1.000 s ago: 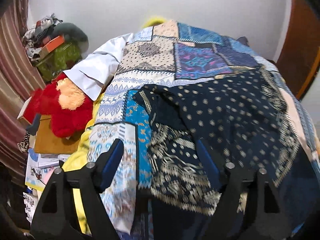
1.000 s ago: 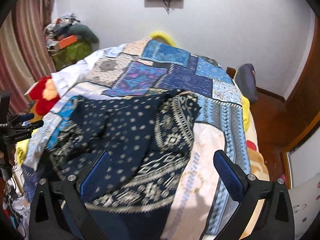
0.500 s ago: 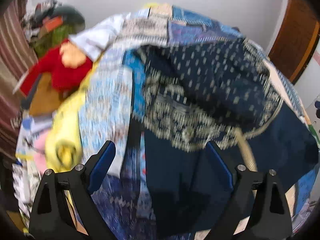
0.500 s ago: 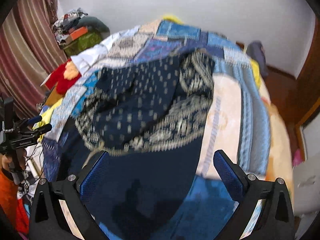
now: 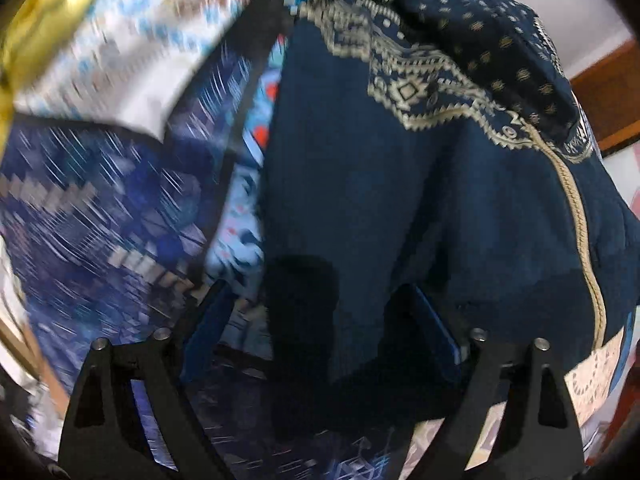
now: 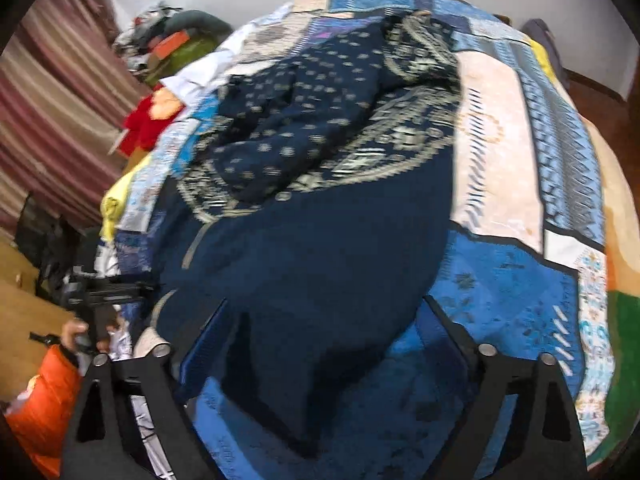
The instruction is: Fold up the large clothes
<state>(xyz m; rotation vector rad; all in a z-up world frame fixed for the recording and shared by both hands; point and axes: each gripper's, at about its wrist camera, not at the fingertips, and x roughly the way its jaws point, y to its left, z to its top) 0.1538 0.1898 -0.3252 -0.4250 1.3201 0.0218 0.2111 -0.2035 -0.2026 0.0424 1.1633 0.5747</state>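
Note:
A large navy garment (image 6: 320, 208) with cream dots and a patterned border lies crumpled on the patchwork bedspread (image 6: 520, 272); its plain navy part hangs over the bed's near edge. In the left wrist view the garment (image 5: 400, 184) fills the frame, with a cream trim line down its right side. My left gripper (image 5: 320, 320) is open, low and close against the hanging navy cloth. My right gripper (image 6: 320, 328) is open above the near edge, the navy cloth lying between its fingers. The left gripper also shows in the right wrist view (image 6: 100, 292), held by a hand at the left.
A red plush toy (image 6: 140, 128) and a white cloth (image 6: 200, 76) lie at the bed's left side. A striped curtain (image 6: 52, 100) hangs at the left, with a pile of things (image 6: 172, 40) in the far corner. A yellow cloth (image 5: 48, 12) shows at top left.
Both grippers have dropped down and in toward the bed's near edge. The garment's plain navy hanging part now fills the near view. Both stay open.

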